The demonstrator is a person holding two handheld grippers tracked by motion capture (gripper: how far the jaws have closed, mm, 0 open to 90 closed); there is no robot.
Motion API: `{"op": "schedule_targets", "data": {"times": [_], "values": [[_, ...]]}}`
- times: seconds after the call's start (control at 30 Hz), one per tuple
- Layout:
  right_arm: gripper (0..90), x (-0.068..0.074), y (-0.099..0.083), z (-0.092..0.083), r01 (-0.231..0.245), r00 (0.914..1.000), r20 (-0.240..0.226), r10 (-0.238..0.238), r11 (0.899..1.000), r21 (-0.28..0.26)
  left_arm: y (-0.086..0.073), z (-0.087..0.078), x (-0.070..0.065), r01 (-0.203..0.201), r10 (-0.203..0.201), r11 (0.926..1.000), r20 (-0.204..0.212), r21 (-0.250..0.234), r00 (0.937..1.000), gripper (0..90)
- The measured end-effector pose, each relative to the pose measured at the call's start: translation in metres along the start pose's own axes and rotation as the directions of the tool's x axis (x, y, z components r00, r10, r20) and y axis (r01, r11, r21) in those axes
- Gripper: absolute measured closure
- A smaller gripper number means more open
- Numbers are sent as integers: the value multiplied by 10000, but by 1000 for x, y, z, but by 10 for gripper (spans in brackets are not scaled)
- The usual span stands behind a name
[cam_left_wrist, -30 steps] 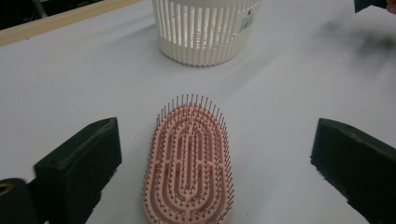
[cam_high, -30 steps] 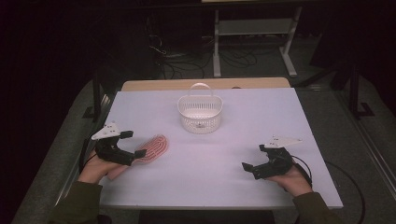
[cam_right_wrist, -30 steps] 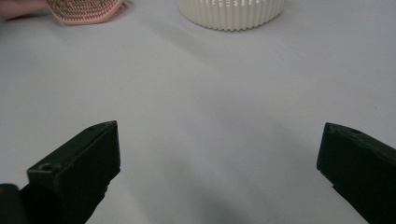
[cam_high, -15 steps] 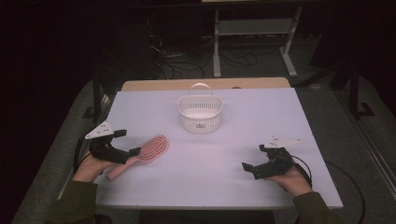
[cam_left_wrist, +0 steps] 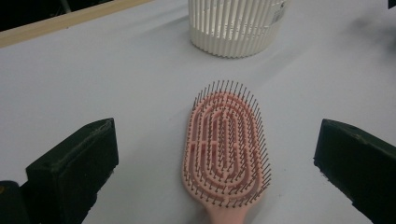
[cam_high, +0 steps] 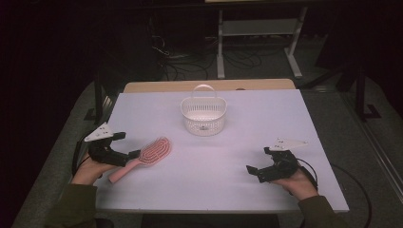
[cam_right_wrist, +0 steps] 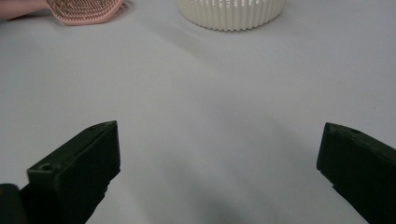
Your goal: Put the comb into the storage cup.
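Note:
A pink hairbrush point(cam_high: 149, 153) lies bristles-up on the white table point(cam_high: 237, 137), its handle pointing at the person's left hand. My left gripper point(cam_high: 128, 145) is open just behind it. In the left gripper view the brush head point(cam_left_wrist: 226, 149) lies between the wide-apart jaws of that gripper point(cam_left_wrist: 217, 140), touching neither. A white slatted basket point(cam_high: 203, 114) with a hoop handle stands at the table's far middle. My right gripper point(cam_high: 257, 160) rests open near the front right, and its own view has bare tabletop between the jaws of the gripper point(cam_right_wrist: 219, 140).
The basket point(cam_left_wrist: 236, 23) stands beyond the brush in the left gripper view. In the right gripper view the basket point(cam_right_wrist: 231, 11) and the brush point(cam_right_wrist: 86, 9) sit at the top edge. A wooden strip point(cam_high: 209, 85) borders the table's far side, with cables and a metal frame beyond.
My left gripper has drawn back to the left, off the brush head, so the handle now shows. The brush lies a little turned. The right gripper has not moved.

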State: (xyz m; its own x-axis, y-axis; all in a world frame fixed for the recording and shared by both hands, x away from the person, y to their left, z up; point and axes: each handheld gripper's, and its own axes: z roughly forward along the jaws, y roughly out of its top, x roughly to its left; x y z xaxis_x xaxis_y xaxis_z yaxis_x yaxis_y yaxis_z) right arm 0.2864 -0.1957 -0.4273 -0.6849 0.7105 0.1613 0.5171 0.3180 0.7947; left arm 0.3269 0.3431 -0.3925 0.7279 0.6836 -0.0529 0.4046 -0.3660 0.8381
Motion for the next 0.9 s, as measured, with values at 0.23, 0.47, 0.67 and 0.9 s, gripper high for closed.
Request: {"op": "schedule_targets", "data": {"times": [0.23,0.47,0.67,0.9], "values": [[0,0,0,0,-20,10000,9,20,10000,-5,-2,-2,3,23,-21,9998,-111,175,9999,0],[0,0,1,-1,-87,10000,-25,87,9999,-80,-3,-2,4,-40,46,9992,-134,403,9999,0],[0,0,0,-1,-67,10000,-11,67,10000,-63,-5,-1,5,-53,58,9964,-56,848,10000,0],[0,0,0,-1,-87,10000,-15,87,9999,-58,-7,5,2,-193,188,9894,49,1436,9998,0]]}}
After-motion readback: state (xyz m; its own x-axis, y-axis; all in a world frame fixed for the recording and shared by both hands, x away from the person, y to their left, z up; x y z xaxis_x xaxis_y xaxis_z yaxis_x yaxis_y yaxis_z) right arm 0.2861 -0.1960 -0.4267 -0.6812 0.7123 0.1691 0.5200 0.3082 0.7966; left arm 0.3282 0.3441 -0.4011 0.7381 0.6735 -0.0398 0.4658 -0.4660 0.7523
